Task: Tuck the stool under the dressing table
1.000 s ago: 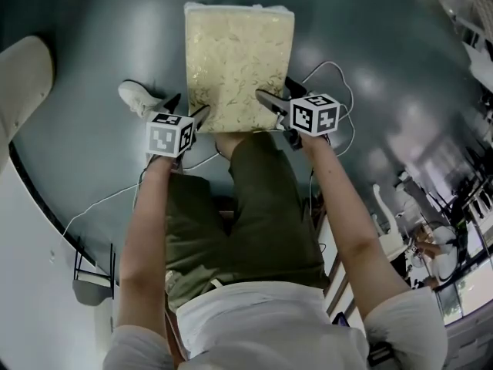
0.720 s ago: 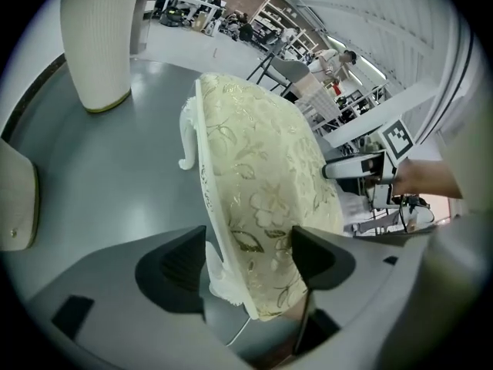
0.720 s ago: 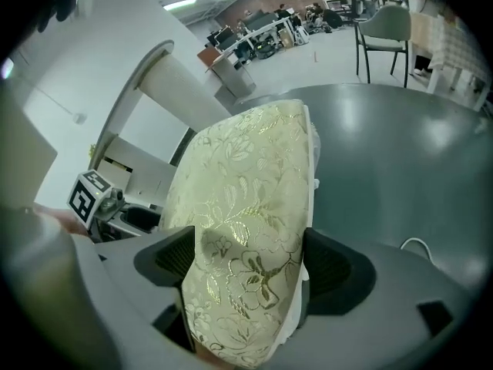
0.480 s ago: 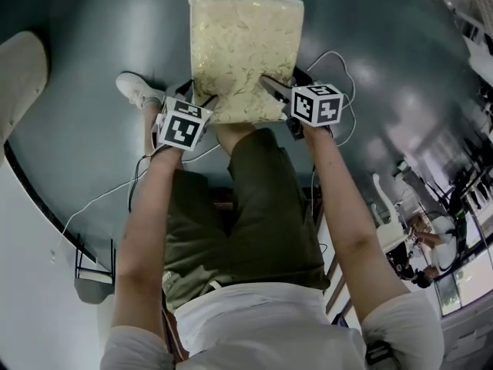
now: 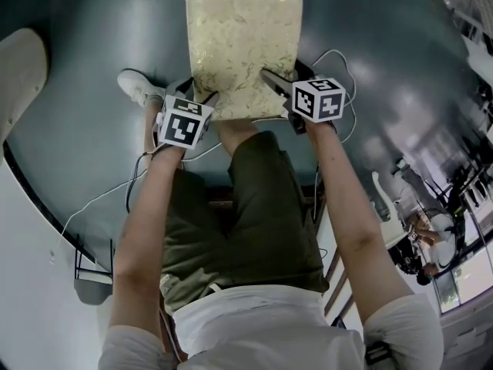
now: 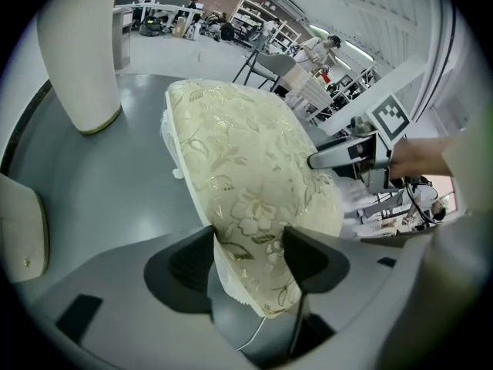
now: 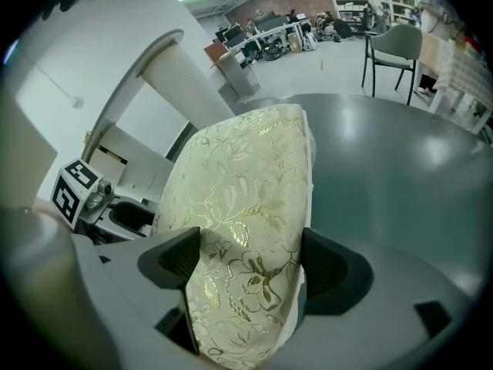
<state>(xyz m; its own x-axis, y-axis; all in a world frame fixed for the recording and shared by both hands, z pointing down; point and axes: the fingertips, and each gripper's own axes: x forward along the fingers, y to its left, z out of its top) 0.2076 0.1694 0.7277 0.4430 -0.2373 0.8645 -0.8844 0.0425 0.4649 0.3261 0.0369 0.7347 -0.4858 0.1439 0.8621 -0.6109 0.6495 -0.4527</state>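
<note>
The stool (image 5: 243,48) stands on the grey floor (image 5: 92,91) just ahead of the person's knees, well apart from the cream column (image 6: 81,52) at the floor's left edge. From above, only its flowered cushion (image 7: 246,176) shows. No view shows a dressing table for certain, so the target direction has to be found before any push.

The step in hand appears to be getting a grip on the two near corners. The left claw (image 6: 248,253) has just been closing and now pinches the near left corner, with fabric filling the gap between its pads. The right claw (image 5: 279,79) has also just been closing, and it pinches the near right corner the same way.

To do this well:
- Keep both grips equally deep. The left claw seems to hold only the thin edge of the corner, so soft padding could slip out under load.
- Push or slide low and level rather than lifting by the cushion, which may compress and tilt.
- Move both hands together so the stool does not swing round on its legs, which are hidden here.
- Mind the white cable (image 5: 339,75) looping on the floor beside the right corner, and the shoe (image 5: 137,89) just beside the left one. Either could catch a leg.
</note>
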